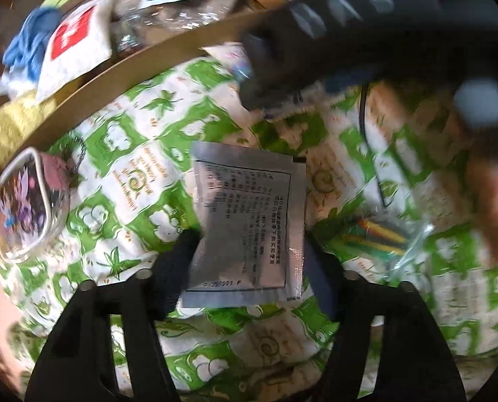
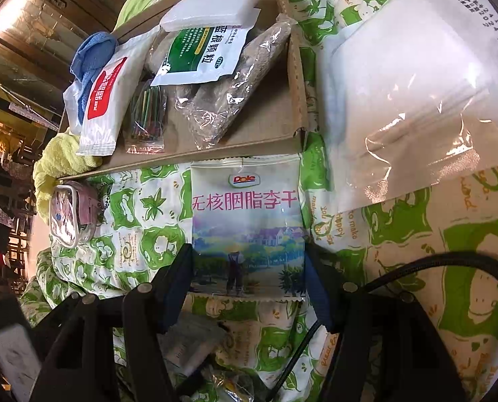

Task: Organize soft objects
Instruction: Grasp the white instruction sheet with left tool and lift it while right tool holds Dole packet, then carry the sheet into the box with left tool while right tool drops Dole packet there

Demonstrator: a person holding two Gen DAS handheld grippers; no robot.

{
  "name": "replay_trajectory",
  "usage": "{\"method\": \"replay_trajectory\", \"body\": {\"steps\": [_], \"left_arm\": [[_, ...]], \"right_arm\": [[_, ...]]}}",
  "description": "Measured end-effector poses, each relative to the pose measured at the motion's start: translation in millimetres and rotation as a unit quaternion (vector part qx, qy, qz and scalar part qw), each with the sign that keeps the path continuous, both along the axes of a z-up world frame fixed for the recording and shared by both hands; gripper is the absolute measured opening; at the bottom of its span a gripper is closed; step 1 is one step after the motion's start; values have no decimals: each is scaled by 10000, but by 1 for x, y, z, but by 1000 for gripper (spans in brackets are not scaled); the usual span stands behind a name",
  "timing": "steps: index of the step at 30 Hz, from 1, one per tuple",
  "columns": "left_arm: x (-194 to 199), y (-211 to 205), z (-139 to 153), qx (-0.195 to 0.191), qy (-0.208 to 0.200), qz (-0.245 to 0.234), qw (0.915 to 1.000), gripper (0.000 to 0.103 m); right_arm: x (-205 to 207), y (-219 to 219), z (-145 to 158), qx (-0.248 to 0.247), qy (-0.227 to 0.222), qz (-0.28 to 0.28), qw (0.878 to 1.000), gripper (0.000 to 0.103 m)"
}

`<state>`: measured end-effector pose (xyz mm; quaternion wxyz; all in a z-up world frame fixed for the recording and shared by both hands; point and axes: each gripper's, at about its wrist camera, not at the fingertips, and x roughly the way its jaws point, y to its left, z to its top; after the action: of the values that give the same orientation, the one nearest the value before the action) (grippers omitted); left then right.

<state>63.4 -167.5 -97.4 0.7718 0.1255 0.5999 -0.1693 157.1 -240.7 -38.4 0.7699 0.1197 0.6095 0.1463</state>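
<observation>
Both grippers pointed down over the green-patterned cloth (image 2: 155,207): the left gripper (image 1: 245,251) clasped a silver sachet (image 1: 249,221) by its edges, the right gripper (image 2: 247,268) gripped a Dole packet (image 2: 247,221) just beside the full cardboard box (image 2: 269,124)

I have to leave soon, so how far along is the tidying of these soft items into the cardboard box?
Partway. The cardboard box already holds several packets. In hand: the right hand-held gripper grips the Dole packet, and the left hand-held gripper straddles the silver sachet. Left on the bedsheet: the small pouch and the large clear bag.
</observation>
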Motion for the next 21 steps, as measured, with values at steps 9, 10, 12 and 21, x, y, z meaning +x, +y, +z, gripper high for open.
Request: {"method": "replay_trajectory", "body": {"steps": [9,10,12,21], "left_arm": [[5,32,20,-790,11,273,9965,54],[4,34,22,-840,10,291,9960,54],[3,42,29,-944,14,346,9949,54],[26,94,55,-1292,68,745,9888,54]], "right_arm": [[-2,0,-1,33,-29,-26,10000,64],[-2,-1,-1,45,-35,-32,10000,64],[-3,-2,-1,75,-47,-45,10000,64],[-9,2,5,83,-115,3,9999,63]]}}
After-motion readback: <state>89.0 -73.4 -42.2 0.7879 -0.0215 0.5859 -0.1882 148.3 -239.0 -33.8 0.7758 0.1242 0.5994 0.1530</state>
